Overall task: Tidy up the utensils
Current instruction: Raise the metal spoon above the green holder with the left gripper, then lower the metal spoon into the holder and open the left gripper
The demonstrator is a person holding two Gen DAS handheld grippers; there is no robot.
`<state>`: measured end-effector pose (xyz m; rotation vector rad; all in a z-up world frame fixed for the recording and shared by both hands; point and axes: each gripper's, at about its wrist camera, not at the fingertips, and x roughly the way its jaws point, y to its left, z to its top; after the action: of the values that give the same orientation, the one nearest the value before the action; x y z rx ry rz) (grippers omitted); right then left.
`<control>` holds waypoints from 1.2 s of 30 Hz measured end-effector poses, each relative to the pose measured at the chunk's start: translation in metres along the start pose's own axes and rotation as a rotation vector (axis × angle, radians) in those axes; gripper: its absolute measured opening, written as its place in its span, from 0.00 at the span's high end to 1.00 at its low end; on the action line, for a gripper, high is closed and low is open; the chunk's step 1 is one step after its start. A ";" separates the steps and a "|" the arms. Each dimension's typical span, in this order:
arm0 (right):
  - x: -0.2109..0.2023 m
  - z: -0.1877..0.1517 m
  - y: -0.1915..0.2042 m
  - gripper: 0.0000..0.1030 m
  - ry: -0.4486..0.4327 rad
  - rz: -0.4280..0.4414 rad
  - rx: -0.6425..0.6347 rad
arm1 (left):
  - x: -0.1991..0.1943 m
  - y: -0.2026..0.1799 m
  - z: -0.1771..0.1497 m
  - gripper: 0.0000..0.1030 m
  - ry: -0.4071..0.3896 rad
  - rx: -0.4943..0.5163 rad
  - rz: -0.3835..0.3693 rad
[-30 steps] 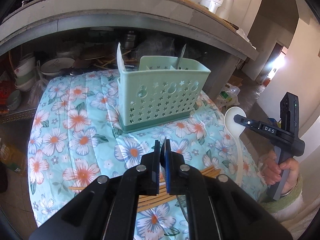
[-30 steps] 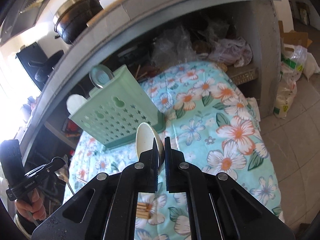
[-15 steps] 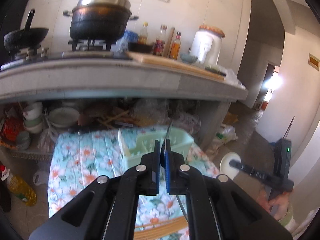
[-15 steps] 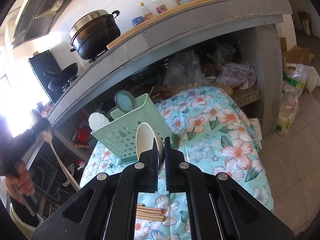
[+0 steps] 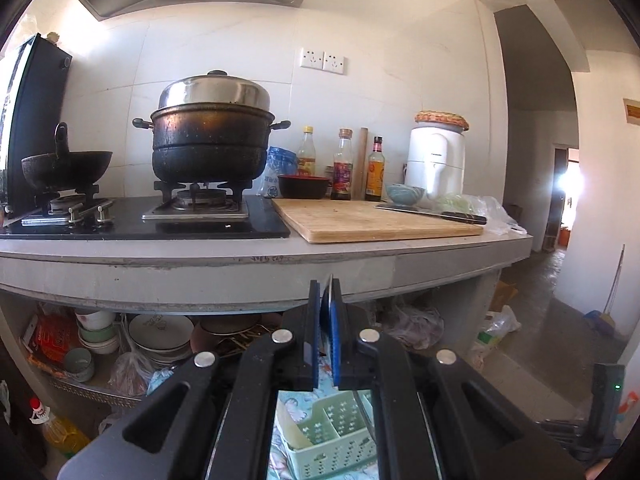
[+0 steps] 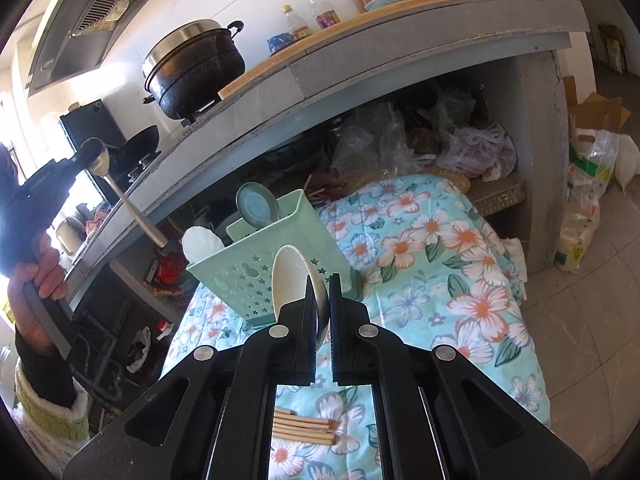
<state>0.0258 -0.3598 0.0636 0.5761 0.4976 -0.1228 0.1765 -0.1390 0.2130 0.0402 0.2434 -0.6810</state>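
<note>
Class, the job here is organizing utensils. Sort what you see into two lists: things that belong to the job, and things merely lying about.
Belongs to the job:
- green utensil caddy
- white spoon in the right gripper
- metal ladle in the left gripper
- chopsticks on the floral cloth

Lying about:
- black pot
- cutting board
- sauce bottles

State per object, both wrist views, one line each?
left gripper: shut on metal spoon, raised
right gripper: shut on white spoon
green caddy: upright, holds utensils
chopsticks: lying on floral cloth
steamer pot: lidded
</note>
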 end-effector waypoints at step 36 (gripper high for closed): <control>0.010 -0.009 -0.008 0.96 0.046 0.008 0.040 | 0.106 -0.016 -0.098 0.95 0.261 0.191 0.137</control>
<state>0.0284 -0.3611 0.0482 0.6216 0.5384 -0.1120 0.2253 -0.2058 0.0937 0.3270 0.4223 -0.5600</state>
